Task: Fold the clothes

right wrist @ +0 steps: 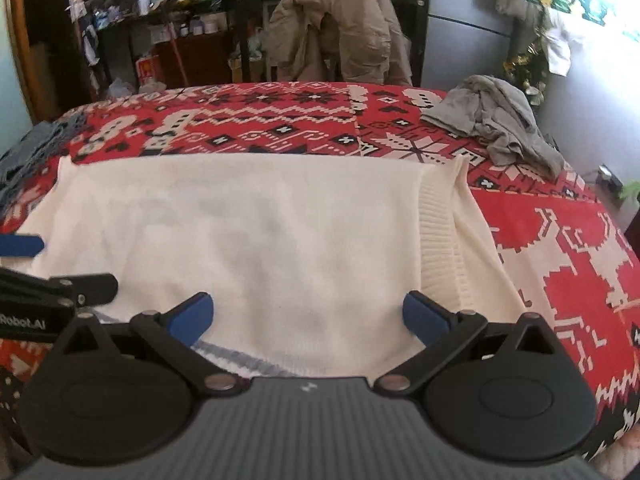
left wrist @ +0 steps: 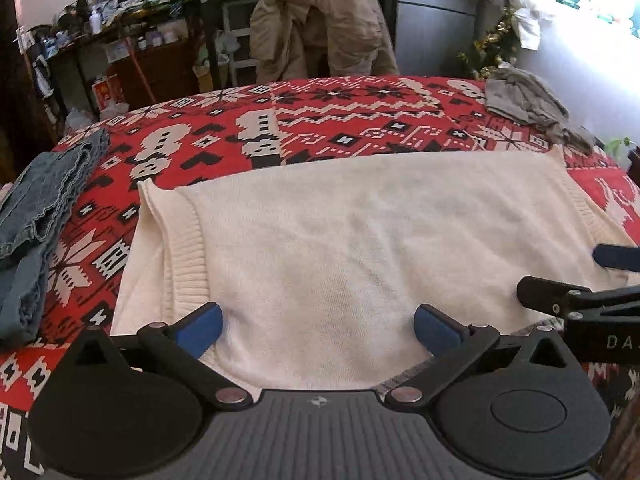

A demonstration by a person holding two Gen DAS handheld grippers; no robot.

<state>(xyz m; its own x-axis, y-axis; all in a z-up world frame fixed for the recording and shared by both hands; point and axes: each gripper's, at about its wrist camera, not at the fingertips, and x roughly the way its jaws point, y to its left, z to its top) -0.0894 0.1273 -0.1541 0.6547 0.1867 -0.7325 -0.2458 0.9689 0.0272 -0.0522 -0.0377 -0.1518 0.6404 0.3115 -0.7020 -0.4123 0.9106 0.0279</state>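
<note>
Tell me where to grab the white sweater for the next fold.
Likely the near edge of the sweater, one gripper toward each side, coming in low from the near side. It lies flat with sides already folded in, and both the left gripper and the right gripper are open there.

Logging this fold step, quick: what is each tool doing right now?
Left tool: open, holding nothing, over the white sweater.
Right tool: open, holding nothing, over the same sweater.

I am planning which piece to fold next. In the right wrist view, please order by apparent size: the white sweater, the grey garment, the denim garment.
1. white sweater, by far the largest
2. grey garment
3. denim garment; unsure, since the left edge of the picture cuts it off
</note>
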